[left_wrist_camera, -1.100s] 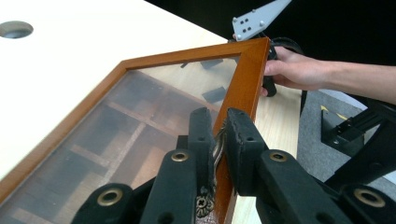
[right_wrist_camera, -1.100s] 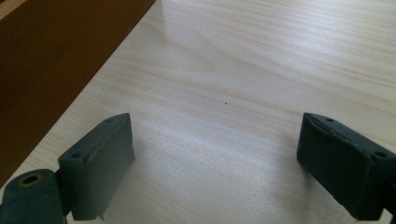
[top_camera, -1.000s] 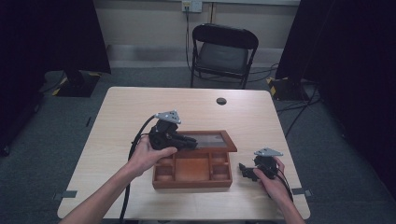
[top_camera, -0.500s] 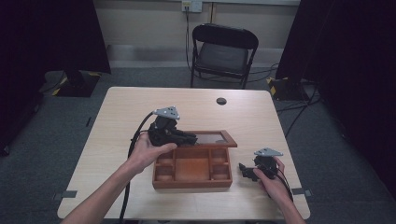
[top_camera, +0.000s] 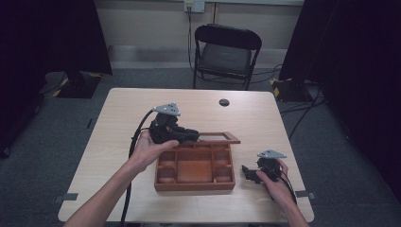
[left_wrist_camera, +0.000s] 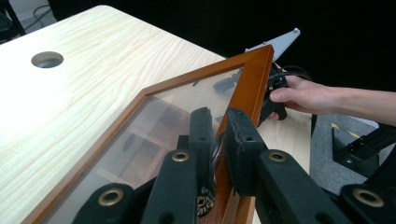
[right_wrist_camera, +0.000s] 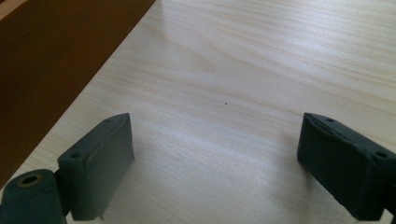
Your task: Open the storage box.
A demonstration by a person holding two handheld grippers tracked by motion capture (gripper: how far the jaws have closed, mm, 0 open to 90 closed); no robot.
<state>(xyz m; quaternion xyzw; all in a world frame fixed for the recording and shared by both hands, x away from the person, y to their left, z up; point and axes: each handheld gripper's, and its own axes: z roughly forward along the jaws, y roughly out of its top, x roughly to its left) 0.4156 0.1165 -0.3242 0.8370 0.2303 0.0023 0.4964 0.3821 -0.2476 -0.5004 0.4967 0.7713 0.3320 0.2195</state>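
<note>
Two grippers going at this table [top_camera: 118, 109], and the left gripper [top_camera: 193, 136] is doing the work: it's pinching the front frame of the glass lid [top_camera: 218, 138] of a wooden box [top_camera: 195, 184], jaws clamped tight on the wood, holding it tilted open. That box is sitting near the table's front edge, roughly mid-width. Over by the front right corner, the right gripper [top_camera: 246, 171] is resting just beside the box, jaws spread wide, gripping nothing.
</note>
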